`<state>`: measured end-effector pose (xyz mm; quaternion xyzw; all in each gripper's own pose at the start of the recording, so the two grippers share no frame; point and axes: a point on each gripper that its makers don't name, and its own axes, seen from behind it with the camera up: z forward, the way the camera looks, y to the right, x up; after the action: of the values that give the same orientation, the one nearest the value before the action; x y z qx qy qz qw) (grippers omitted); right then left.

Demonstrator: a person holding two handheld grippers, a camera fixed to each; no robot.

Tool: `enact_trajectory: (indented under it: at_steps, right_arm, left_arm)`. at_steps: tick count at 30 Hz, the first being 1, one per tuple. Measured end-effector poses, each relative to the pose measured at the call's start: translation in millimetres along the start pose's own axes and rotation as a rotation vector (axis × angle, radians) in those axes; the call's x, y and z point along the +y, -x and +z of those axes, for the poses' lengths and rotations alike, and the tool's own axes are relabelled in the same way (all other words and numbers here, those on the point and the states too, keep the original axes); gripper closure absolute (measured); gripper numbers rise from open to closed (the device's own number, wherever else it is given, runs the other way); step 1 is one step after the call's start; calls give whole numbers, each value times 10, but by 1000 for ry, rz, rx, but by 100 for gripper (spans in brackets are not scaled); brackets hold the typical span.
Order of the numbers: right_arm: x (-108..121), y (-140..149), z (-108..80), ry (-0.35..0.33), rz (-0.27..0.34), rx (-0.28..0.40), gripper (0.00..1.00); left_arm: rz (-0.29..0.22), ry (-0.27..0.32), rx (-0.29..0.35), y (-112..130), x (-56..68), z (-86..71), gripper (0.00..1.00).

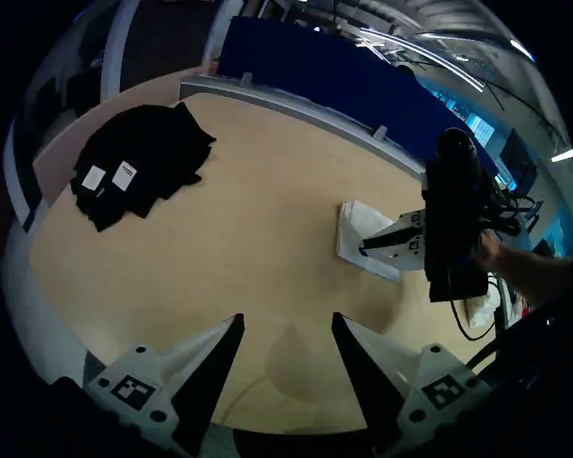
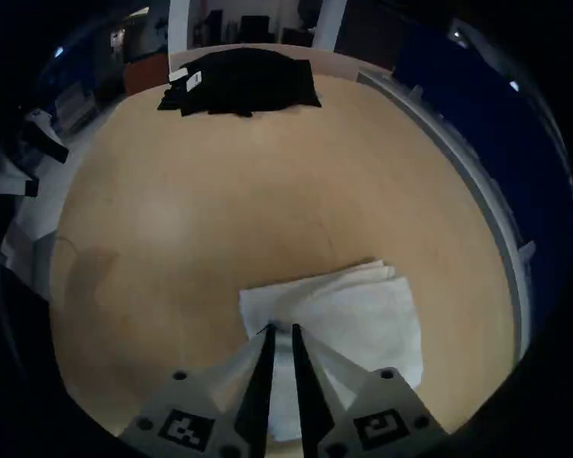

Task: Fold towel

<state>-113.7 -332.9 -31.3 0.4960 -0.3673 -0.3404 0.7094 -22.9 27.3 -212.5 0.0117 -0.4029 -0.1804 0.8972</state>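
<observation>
- At the far left of the left gripper view, a heap of black garments (image 1: 141,160) with two white tags (image 1: 124,175) lies close to the table's (image 1: 271,198) curved left rim.
- Between that heap and the towel runs a wide stretch of bare wood.
- My left gripper (image 1: 286,320) is released. Its fingers are spread wide above bare wood with nothing between them, well apart from both cloths.
- The folded white towel (image 1: 359,225) lies right of middle, near the table's far edge, where a grey rail (image 1: 317,114) runs below a blue partition (image 1: 340,76).
- My right gripper (image 1: 364,246), with my hand (image 1: 487,250) on it, has its tips at the towel's near side.
- In the right gripper view, open wood reaches from the towel's left edge to the table's left rim.
- There the fingers are drawn close, with a thin slit between them, at the towel's near-left edge. I cannot tell whether they pinch the cloth.
- The towel's stacked edges fan out at its far corner, and only a narrow strip of wood separates it from the right rim.
</observation>
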Motion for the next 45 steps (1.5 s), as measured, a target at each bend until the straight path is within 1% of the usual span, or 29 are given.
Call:
enact_trajectory:
  at_steps: [2, 3, 8, 11, 15, 20, 34, 40, 45]
  right_arm:
    - [8, -15, -25, 5, 0, 7, 52]
    - [11, -20, -39, 8, -1, 10, 45]
    - [18, -27, -111, 18, 2, 24, 36]
    - [18, -29, -152, 18, 23, 36, 32]
    - [46, 18, -206, 26, 60, 42, 32]
    - [71, 160, -278, 38, 103, 33, 32]
    - [70, 741, -545, 90, 198, -15, 32]
    - [51, 886, -569, 98, 235, -30, 32]
    - [18, 942, -564, 102, 252, -34, 33]
  left_arm:
    - [1, 1, -1, -4, -2, 5, 15]
    - [3, 2, -1, -7, -2, 7, 15]
    - [11, 6, 1, -32, 16, 18, 15]
    - [15, 10, 2, -43, 40, 27, 15]
    - [19, 15, 2, -54, 75, 32, 15]
    - [19, 22, 1, -58, 113, 40, 15]
    - [28, 34, -3, -57, 203, 81, 15]
    - [31, 41, -7, -49, 250, 102, 15]
    - [29, 44, -7, -53, 268, 103, 15]
